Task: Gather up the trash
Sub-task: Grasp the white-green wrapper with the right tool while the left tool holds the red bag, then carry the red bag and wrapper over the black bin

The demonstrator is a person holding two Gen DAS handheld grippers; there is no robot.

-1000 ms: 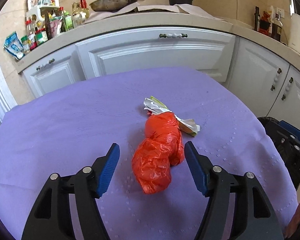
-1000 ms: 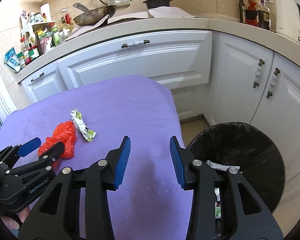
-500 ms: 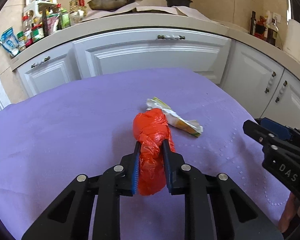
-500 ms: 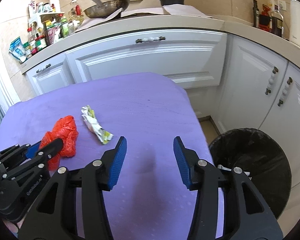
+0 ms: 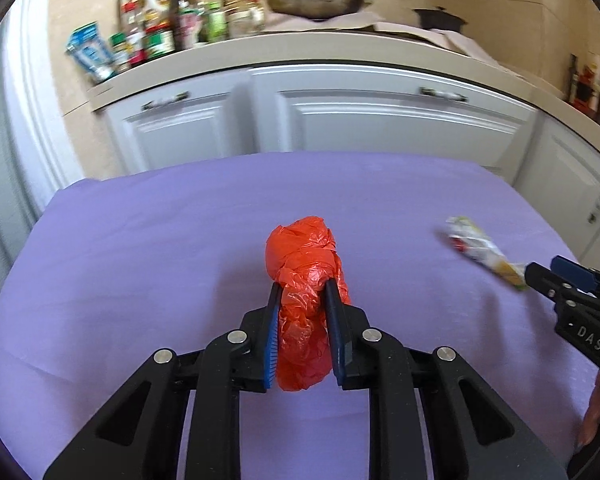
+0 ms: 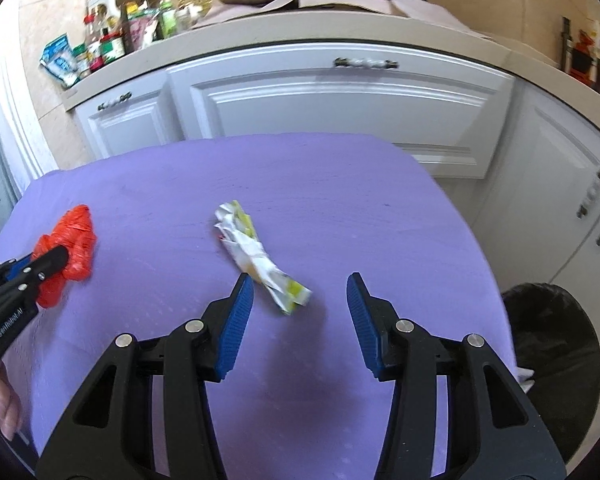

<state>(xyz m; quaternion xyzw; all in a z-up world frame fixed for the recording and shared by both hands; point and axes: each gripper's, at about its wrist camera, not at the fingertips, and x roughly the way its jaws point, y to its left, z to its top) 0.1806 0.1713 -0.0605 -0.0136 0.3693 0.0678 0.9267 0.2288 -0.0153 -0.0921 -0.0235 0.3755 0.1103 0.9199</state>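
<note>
My left gripper (image 5: 300, 292) is shut on a crumpled red plastic bag (image 5: 302, 256), which sticks out past the blue pads above the purple tablecloth (image 5: 140, 260). The right wrist view shows that same bag (image 6: 74, 236) at the far left in the left gripper (image 6: 40, 264). A crumpled white and yellow-green wrapper (image 6: 260, 256) lies on the cloth. My right gripper (image 6: 300, 292) stands open just in front of it, and the wrapper's near end reaches between the fingertips without touching the pads. In the left wrist view the wrapper (image 5: 480, 252) lies at the right, by the right gripper (image 5: 556, 276).
A black-lined trash bin (image 6: 556, 364) stands on the floor past the table's right edge. White cabinets (image 6: 340, 96) and a counter with bottles and jars (image 6: 112, 36) run behind the table. A hand (image 6: 2, 404) shows at the lower left.
The left gripper shut on the red bag and carried it to the left, away from the wrapper. The right gripper moved left from the bin side up to the wrapper and opened a little wider.
</note>
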